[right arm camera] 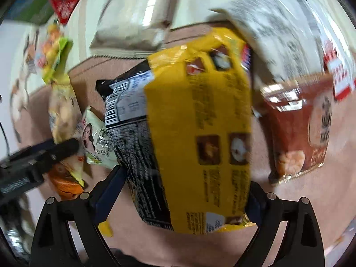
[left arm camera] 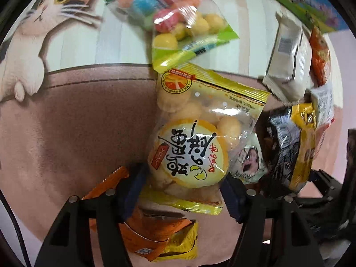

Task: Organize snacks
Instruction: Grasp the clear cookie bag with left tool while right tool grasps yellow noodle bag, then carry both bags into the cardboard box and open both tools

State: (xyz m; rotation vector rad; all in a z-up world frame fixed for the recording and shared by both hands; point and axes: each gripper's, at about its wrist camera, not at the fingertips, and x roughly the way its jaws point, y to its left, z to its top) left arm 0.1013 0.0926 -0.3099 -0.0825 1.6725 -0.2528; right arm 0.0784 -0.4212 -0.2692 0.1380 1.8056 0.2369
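Note:
My left gripper [left arm camera: 182, 191] is shut on a clear and yellow bag of round egg biscuits [left arm camera: 195, 138], held above the brown mat. My right gripper [right arm camera: 184, 200] is shut on a large yellow and black snack bag [right arm camera: 195, 129]; that bag also shows at the right of the left wrist view [left arm camera: 293, 142]. The left gripper's black body [right arm camera: 33, 162] shows at the left of the right wrist view. An orange packet [left arm camera: 146, 229] lies under the left fingers.
A bag of coloured candy balls [left arm camera: 175, 13] lies beyond the biscuits. A white packet [left arm camera: 289, 60], a small packet with a woman's face [right arm camera: 95, 140] and a red-brown bag [right arm camera: 298, 133] lie around. A cat-print mat [left arm camera: 44, 22] covers the table.

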